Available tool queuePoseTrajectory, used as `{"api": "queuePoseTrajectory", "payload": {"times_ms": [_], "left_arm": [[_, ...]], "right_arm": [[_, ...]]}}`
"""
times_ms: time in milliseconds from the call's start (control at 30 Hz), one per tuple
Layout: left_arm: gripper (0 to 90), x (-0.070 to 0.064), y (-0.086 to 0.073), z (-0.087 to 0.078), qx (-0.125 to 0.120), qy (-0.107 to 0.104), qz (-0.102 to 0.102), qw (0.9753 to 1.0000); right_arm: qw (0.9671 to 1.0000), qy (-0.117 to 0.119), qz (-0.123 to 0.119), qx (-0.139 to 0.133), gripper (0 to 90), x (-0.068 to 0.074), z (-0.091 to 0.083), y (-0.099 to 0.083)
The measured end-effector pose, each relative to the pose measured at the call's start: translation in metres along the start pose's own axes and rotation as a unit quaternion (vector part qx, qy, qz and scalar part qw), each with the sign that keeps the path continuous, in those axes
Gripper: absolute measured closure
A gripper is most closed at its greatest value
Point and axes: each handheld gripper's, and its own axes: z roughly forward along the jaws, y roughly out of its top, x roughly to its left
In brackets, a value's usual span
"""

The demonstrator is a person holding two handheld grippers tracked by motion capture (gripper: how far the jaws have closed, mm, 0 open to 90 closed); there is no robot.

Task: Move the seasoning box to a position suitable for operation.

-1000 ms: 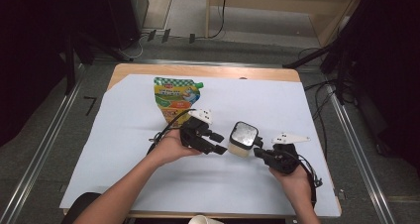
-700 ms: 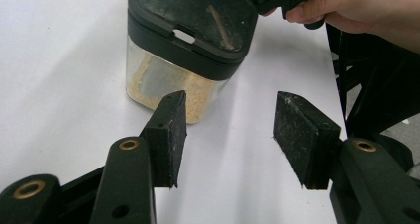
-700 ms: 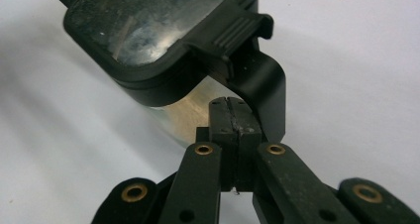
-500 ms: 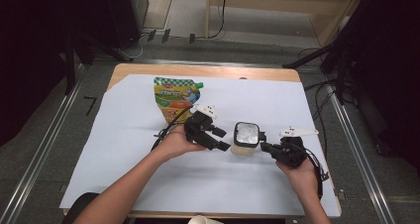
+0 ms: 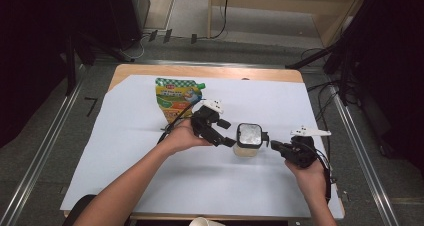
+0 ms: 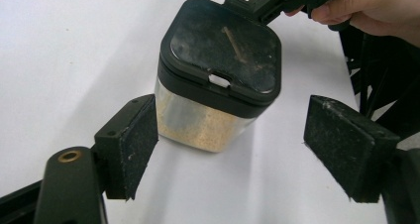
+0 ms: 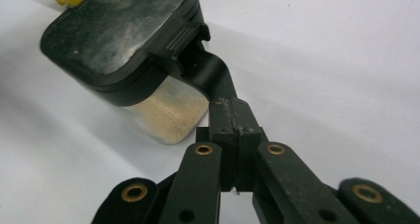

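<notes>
table (image 5: pixel 280 76): wooden | white sheet (image 5: pixel 125 151) covers it | jar (image 5: pixel 248 140), pouch (image 5: pixel 175 98) on sheet

You see: jar (image 6: pixel 213 85) clear, black lid, tan powder | pouch (image 5: pixel 176 97) green-yellow, checked top | table cover (image 5: pixel 125 151) white | grippers (image 5: pixel 227 138) black

White-covered wooden table (image 5: pixel 280 75), grey floor (image 5: pixel 45 131), dark surroundings.

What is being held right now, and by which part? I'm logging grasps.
The right gripper is shut on the container, pinching the black handle at its lid. The left gripper is open around the container, holding nothing.
</notes>
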Motion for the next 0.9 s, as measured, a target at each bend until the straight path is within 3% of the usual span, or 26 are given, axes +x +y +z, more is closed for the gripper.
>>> {"api": "queuePoseTrajectory", "payload": {"times_ms": [67, 200, 267, 500, 600, 900], "left_arm": [[17.8, 0.000, 0.002, 0.005, 0.004, 0.005, 0.011, 0.9999], [14.2, 0.001, 0.002, 0.014, 0.009, 0.008, 0.013, 0.9998], [12.8, 0.002, 0.000, 0.021, 0.010, 0.017, 0.029, 0.9994], [13.8, 0.000, 0.001, 0.032, 0.006, 0.014, 0.046, 0.9988], [14.4, 0.000, 0.001, 0.036, 0.013, 0.025, 0.058, 0.9979], [15.1, -0.005, 0.004, 0.046, 0.005, 0.040, 0.073, 0.9965]], "right_arm": [[1.0000, 0.000, 0.005, 0.001, 90.0, -0.001, 0.004, 0.001], [0.9999, -0.004, 0.012, 0.002, 90.0, -0.002, 0.007, 0.003], [0.9999, -0.006, 0.011, 0.002, 90.0, -0.002, 0.007, 0.002], [0.9999, -0.009, 0.009, 0.001, 90.0, -0.001, 0.007, 0.003], [0.9999, -0.009, 0.010, 0.000, 90.0, 0.000, 0.007, 0.002], [0.9998, -0.013, 0.012, -0.003, 90.0, 0.001, 0.007, 0.002]]}}
